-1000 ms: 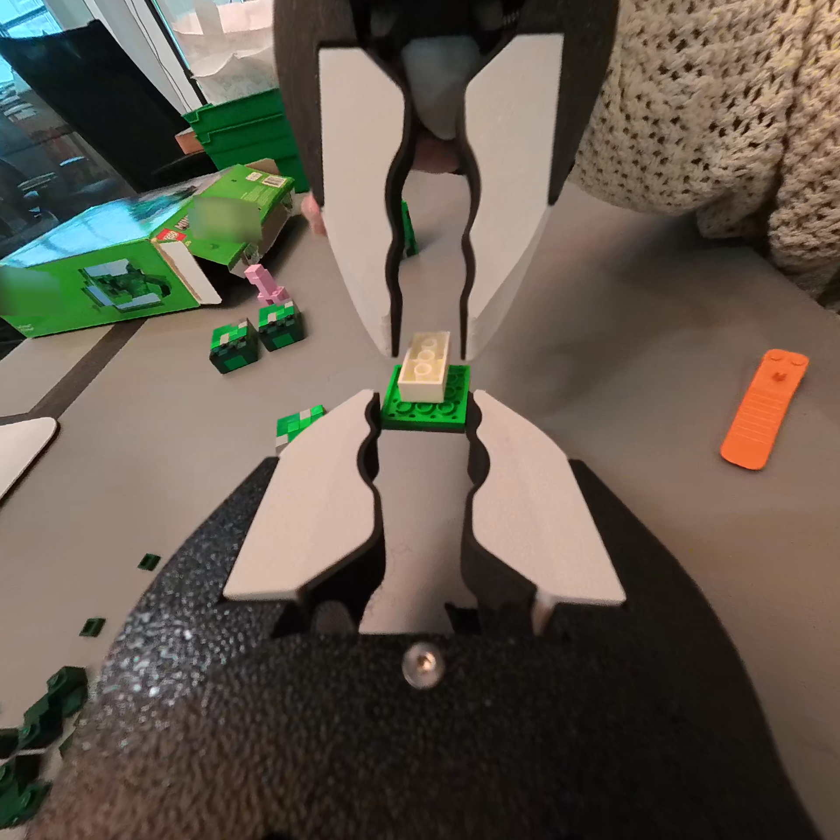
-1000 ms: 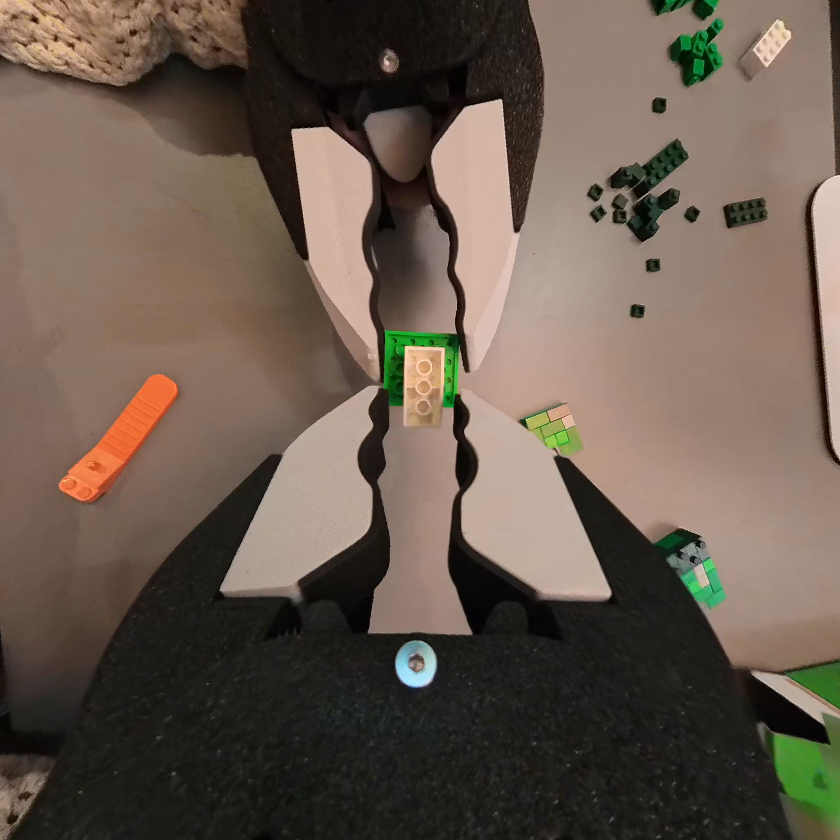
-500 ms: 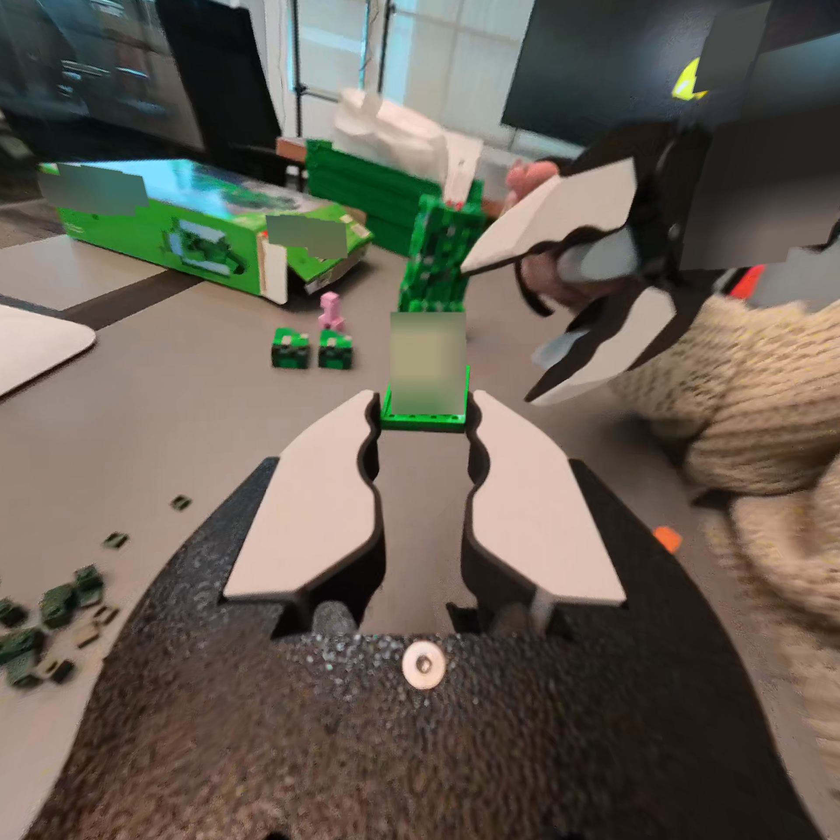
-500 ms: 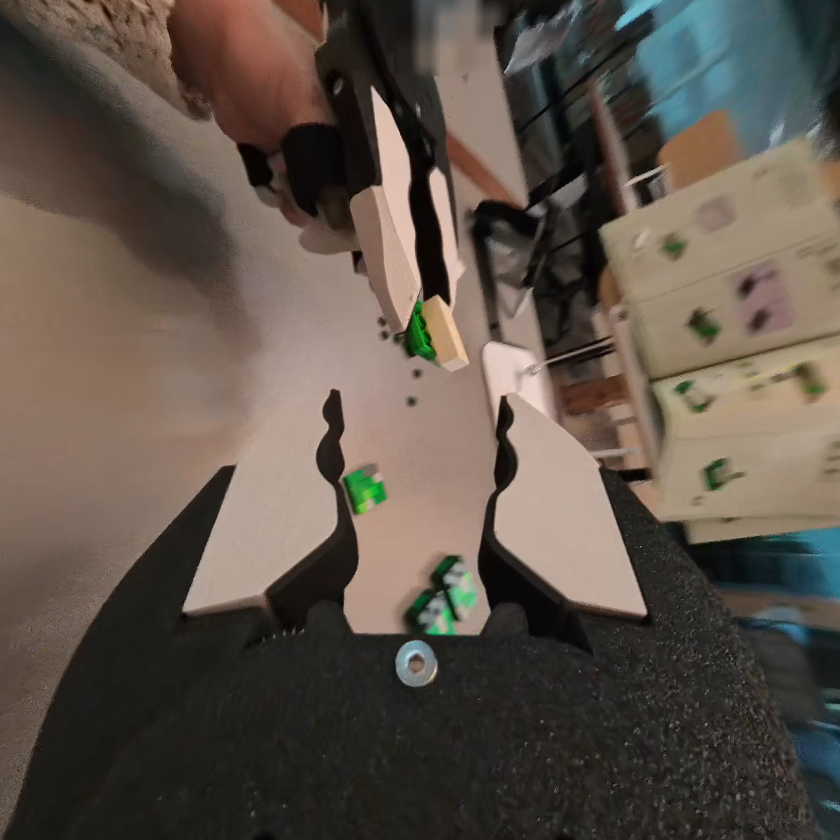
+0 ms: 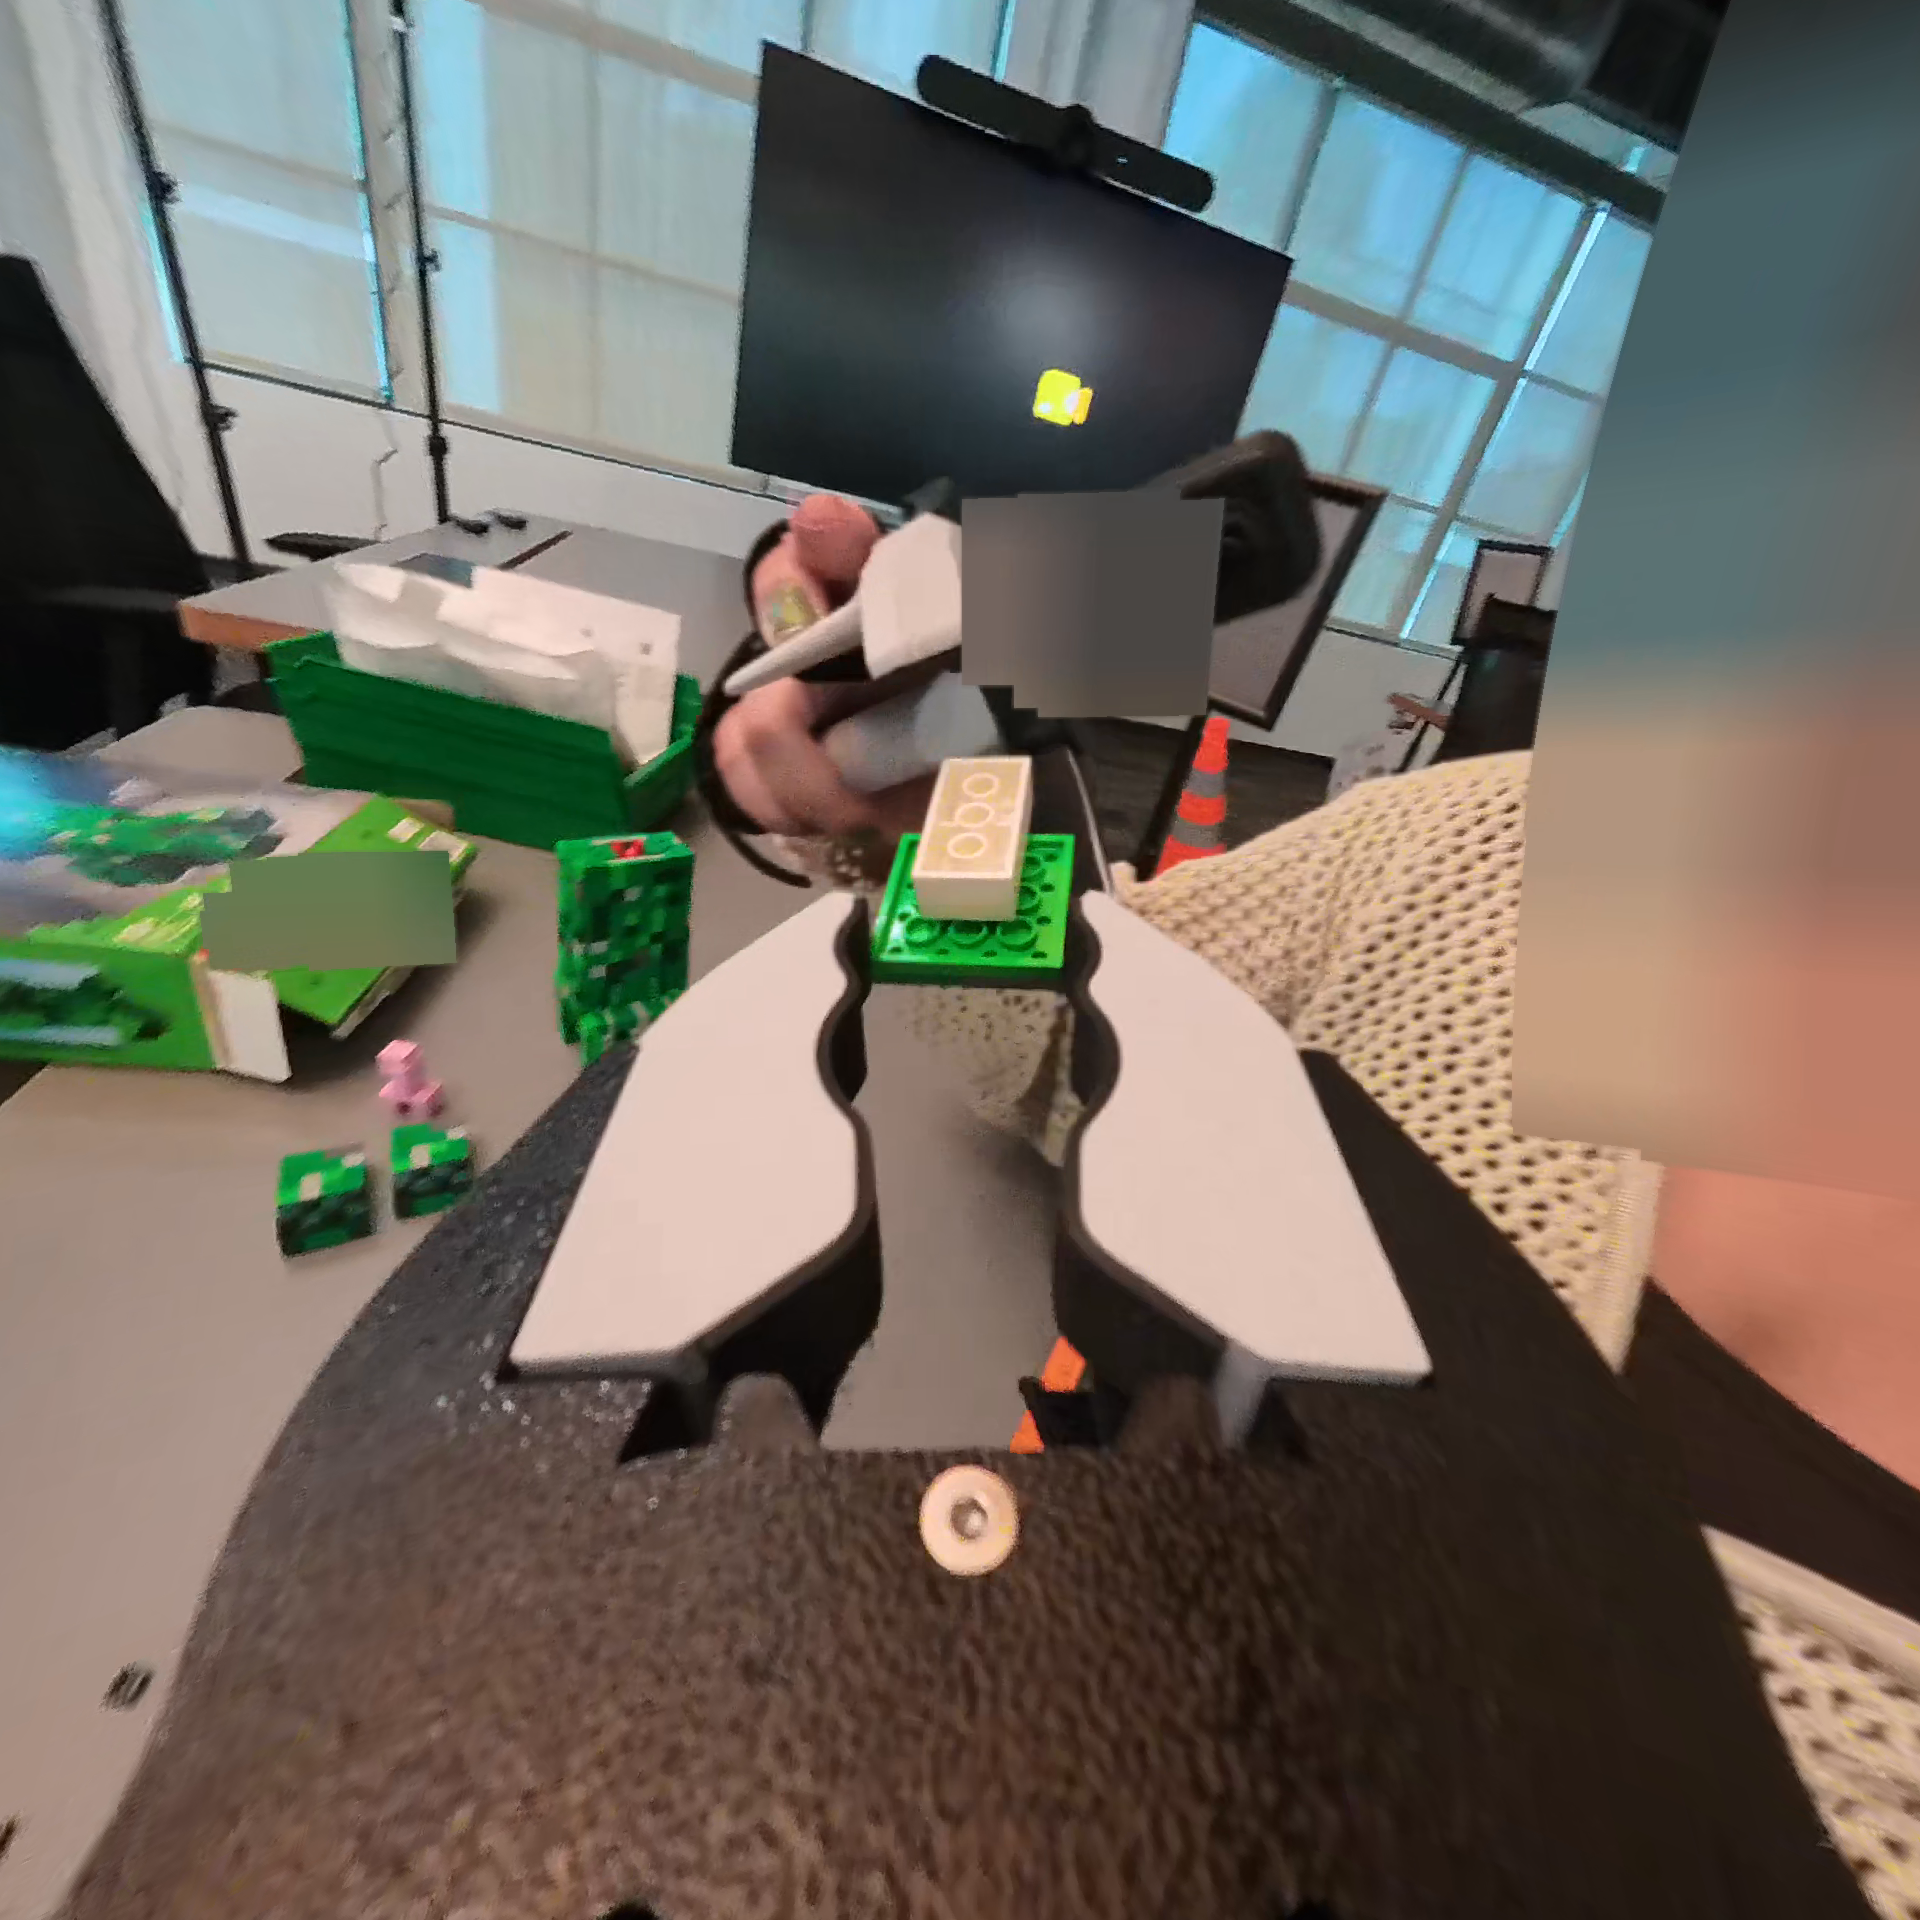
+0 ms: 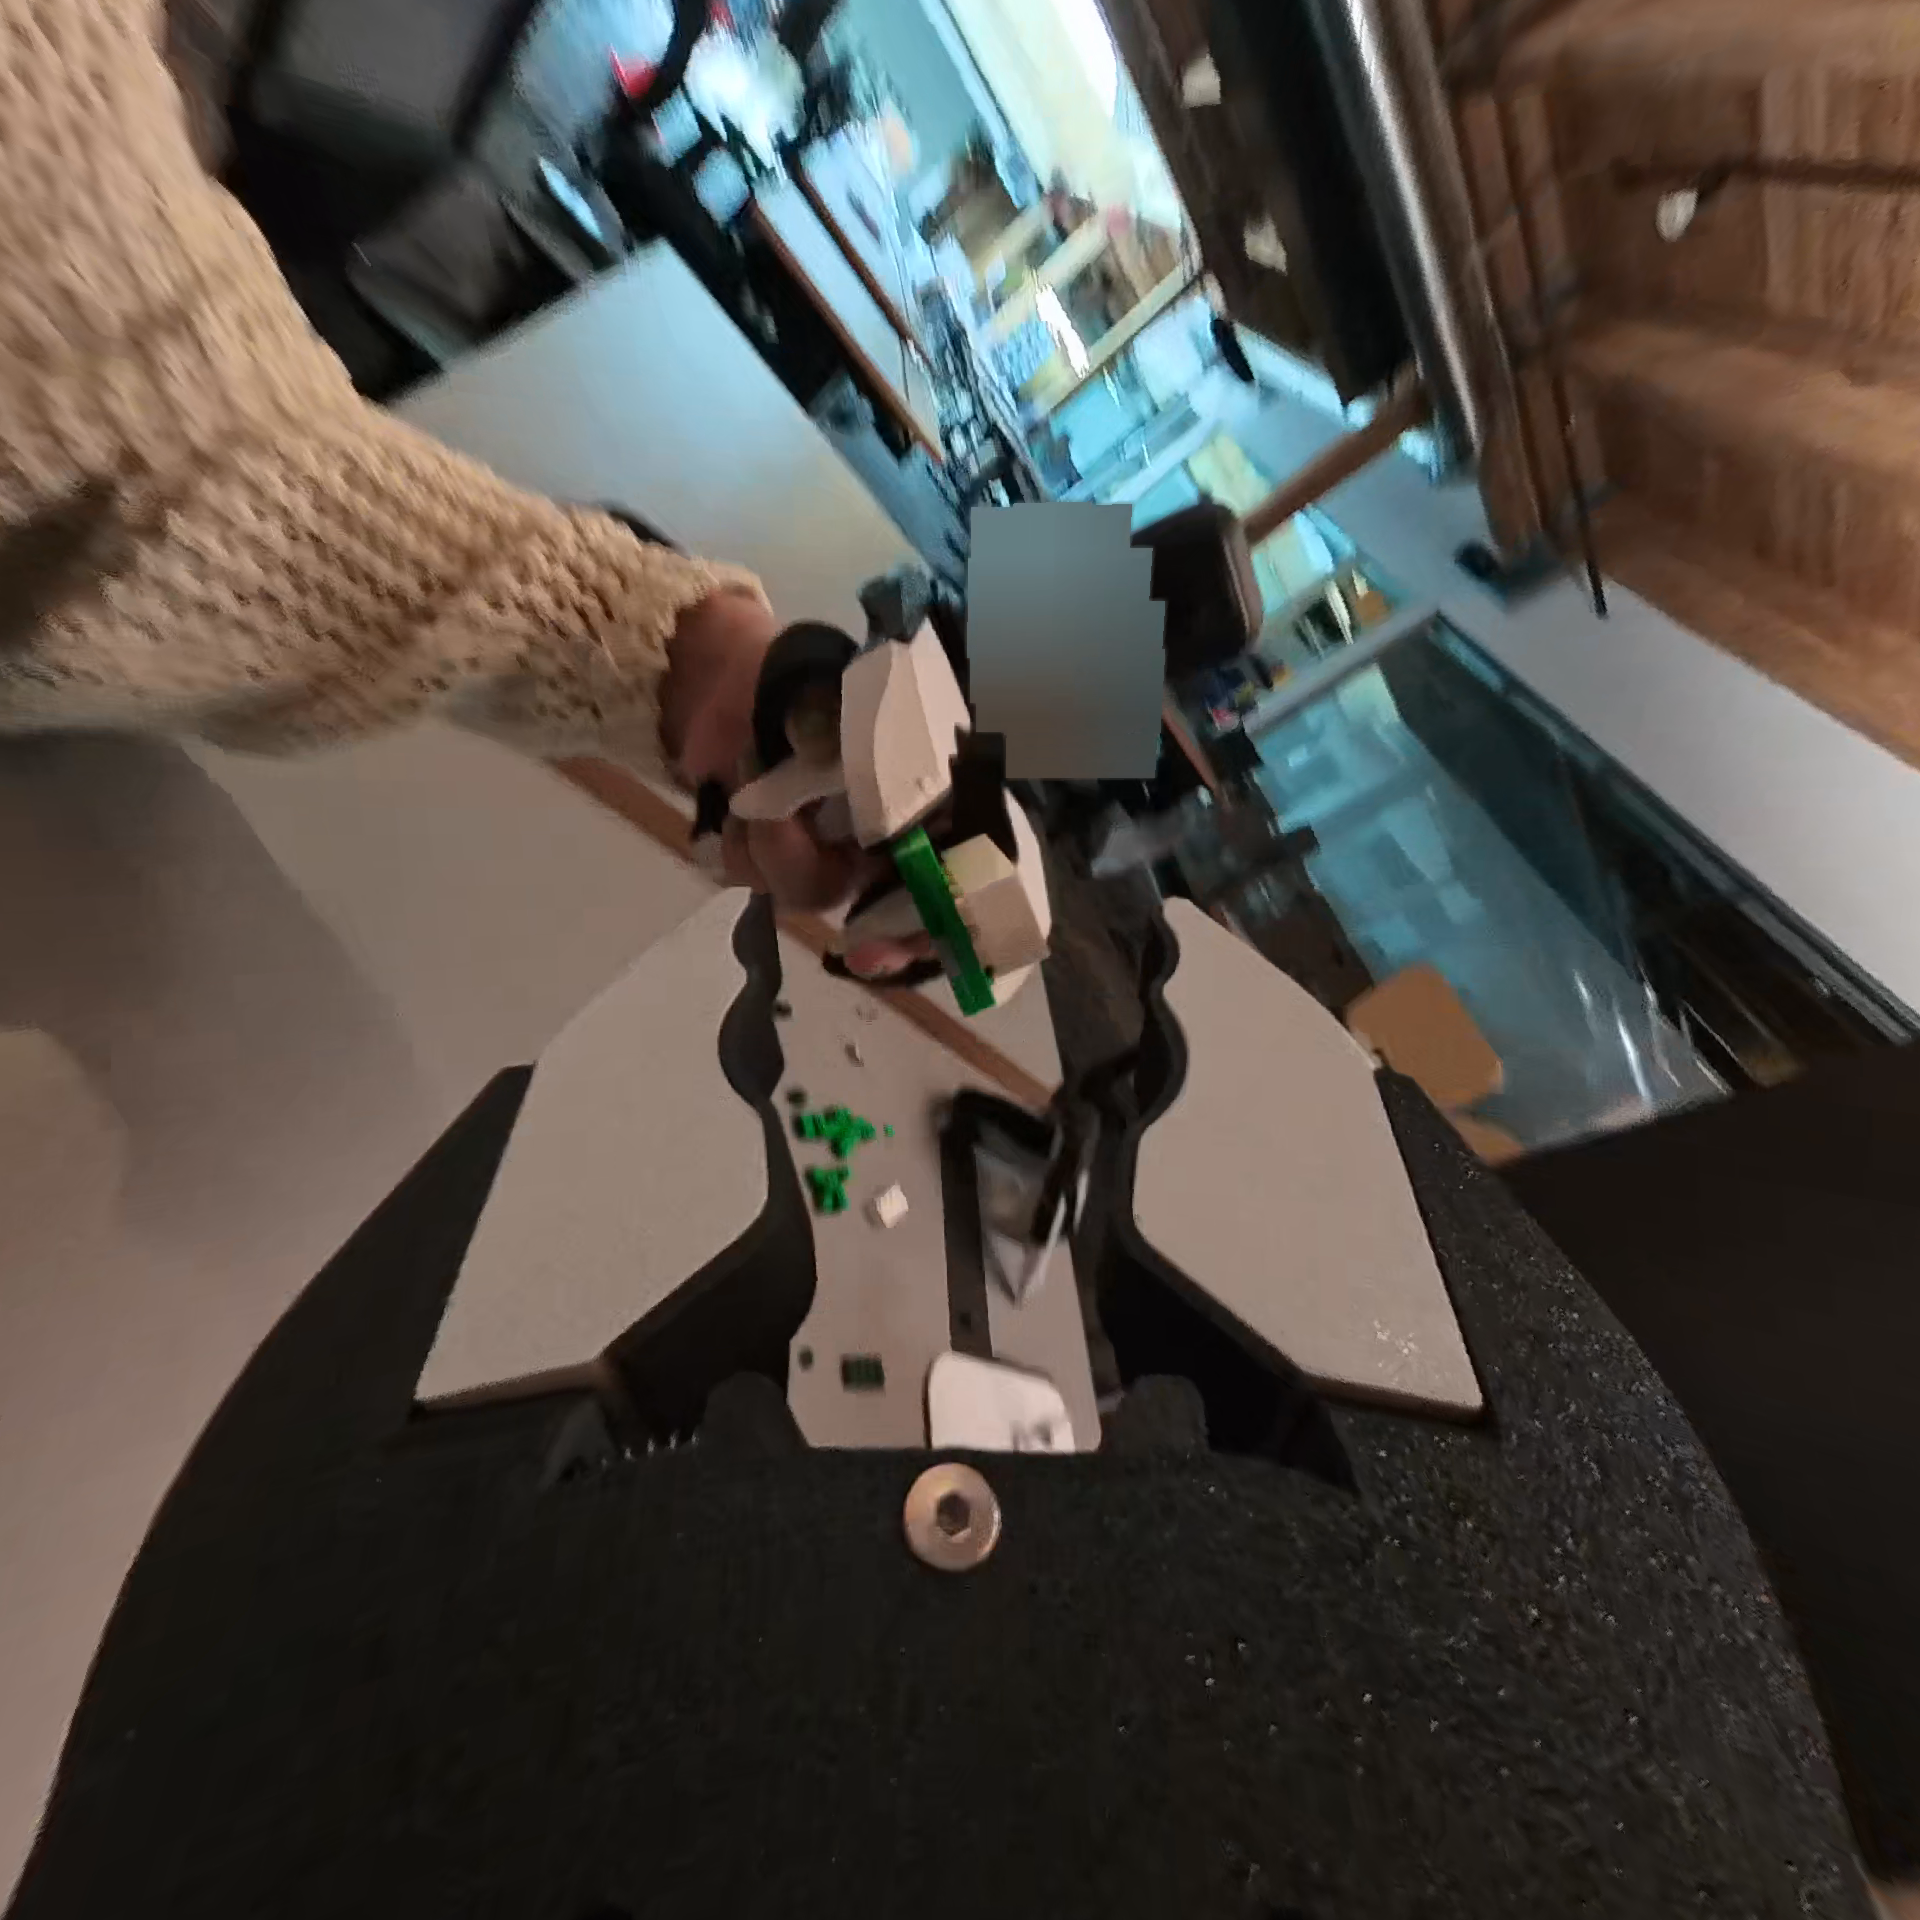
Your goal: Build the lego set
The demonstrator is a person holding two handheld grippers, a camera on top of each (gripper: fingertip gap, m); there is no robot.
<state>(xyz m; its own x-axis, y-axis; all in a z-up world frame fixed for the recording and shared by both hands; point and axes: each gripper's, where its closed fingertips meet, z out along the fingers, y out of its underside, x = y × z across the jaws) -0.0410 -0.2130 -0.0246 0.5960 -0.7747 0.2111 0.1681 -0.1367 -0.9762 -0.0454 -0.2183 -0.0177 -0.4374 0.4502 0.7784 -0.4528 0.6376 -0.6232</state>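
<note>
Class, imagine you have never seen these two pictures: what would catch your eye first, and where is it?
First, the bright green plate topped by a cream brick, pinched at the tips of the left gripper and held in the air at the centre. Next, the tall green blocky figure standing on the table to the left. In the right wrist view, the right gripper is open and holds nothing.

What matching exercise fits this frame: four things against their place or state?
Things:
1. green plate
2. cream brick
3. right claw
4. pink figure

Places or states:
A. open, holding nothing
B. stuck on top of the plate
C. standing on the table near the box
D. clamped between the left claw tips

Pairs: 1-D, 2-B, 3-A, 4-C
</note>
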